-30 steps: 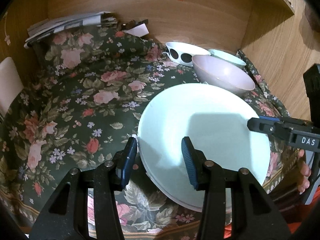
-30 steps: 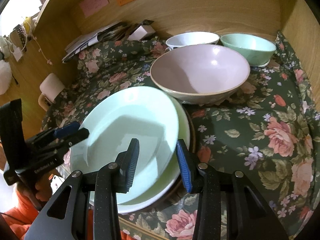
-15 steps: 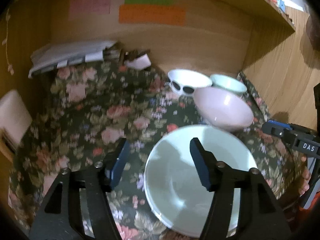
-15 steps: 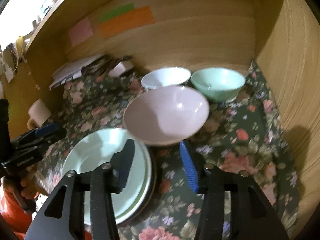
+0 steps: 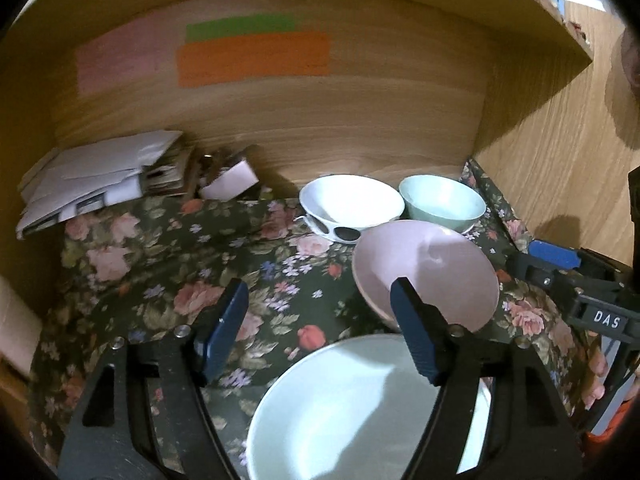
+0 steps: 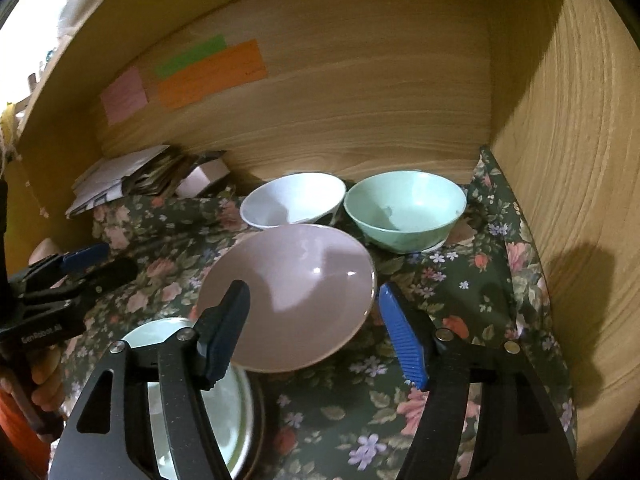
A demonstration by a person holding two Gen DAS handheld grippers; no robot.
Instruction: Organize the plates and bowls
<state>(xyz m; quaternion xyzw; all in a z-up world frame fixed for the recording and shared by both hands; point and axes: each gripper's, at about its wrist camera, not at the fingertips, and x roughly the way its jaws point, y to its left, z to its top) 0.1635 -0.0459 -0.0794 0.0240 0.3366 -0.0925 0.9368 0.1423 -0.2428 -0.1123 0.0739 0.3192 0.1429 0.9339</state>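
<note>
Below left hand-held gripper (image 5: 320, 332) – plate stack (image 5: 360, 412), untouched; both hand-held grippers just opening, empty; pink bowl (image 6: 292, 296) beyond right hand-held gripper (image 6: 316, 328).

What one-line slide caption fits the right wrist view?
Open right tool hovers before pink bowl, white bowl and green bowl behind, on floral cloth.

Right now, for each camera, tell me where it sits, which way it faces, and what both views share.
Left wrist: on the left gripper, angled down toward the wooden back wall, over the pale green plate; its own open fingers show, with the right gripper at right.
Right wrist: on the right gripper, facing the same wall over the pink bowl; its open fingers show, with the left gripper and a hand.
Shared: pink bowl, white bowl, green bowl, floral cloth.
</note>
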